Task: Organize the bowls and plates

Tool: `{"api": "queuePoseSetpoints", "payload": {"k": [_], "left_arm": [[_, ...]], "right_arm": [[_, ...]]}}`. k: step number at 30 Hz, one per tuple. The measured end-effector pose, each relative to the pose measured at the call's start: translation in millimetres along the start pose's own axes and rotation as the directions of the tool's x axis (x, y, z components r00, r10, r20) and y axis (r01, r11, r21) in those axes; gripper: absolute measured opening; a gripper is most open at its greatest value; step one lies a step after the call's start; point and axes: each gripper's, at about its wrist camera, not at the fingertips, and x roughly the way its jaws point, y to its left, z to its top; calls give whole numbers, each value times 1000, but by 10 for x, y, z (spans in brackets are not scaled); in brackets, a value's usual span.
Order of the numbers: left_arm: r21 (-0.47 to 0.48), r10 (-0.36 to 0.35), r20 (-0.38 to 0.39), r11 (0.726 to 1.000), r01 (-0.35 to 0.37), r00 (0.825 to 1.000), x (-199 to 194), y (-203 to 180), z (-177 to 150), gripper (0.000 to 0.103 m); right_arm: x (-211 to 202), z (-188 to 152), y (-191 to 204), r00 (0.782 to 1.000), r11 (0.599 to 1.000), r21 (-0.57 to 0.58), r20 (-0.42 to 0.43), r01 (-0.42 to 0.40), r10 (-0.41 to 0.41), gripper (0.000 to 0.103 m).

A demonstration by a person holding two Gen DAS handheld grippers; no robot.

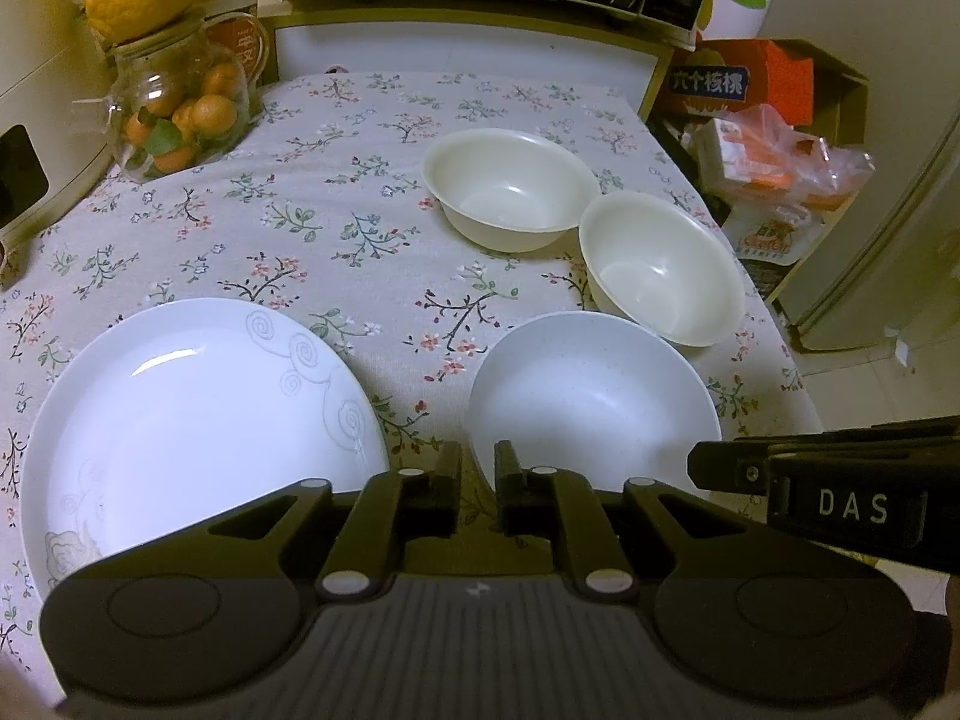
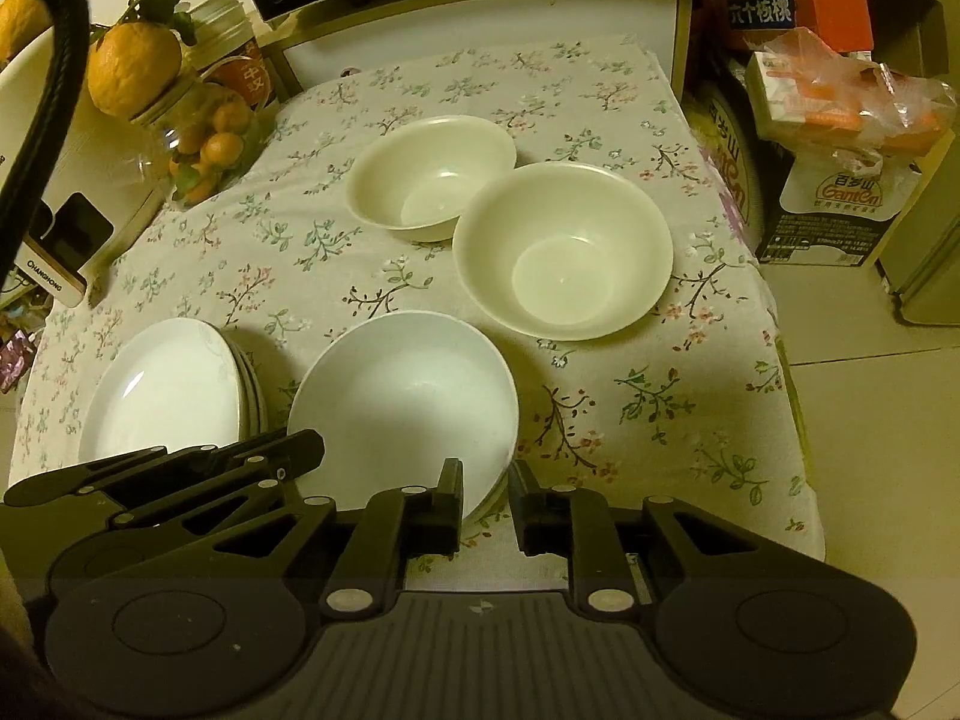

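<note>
Glazed white crockery sits on the floral tablecloth [image 2: 630,420]: a plate stack [image 2: 174,390] at the near left corner, a white bowl [image 2: 408,396] by the near edge, two cream bowls [image 2: 564,252] [image 2: 432,177] toward the far right. Stiff, slippery and breakable, each is best pinched at its rim. Both the left gripper [image 1: 477,468] and right gripper [image 2: 486,486] stand narrowly parted, holding nothing. Legible: "Midea", "CHANGHONG", "Ganten", "DAS".

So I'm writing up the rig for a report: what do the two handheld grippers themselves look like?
Both match: the left gripper and right gripper are matte black, with a ribbed dark-grey body, round recessed discs at each side, angular linkage arms with silver pivot pins, and short blocky fingers. The right gripper's side shows white "DAS" lettering. A thick black cable arcs past.
</note>
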Motion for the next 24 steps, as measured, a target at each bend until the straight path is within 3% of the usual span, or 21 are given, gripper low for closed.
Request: {"api": "queuePoseSetpoints", "payload": {"k": [24], "left_arm": [[-64, -16, 37, 998, 18, 999, -224, 123, 135, 31]], "right_arm": [[-211, 94, -83, 998, 1000, 14, 69, -16, 15, 36]]}}
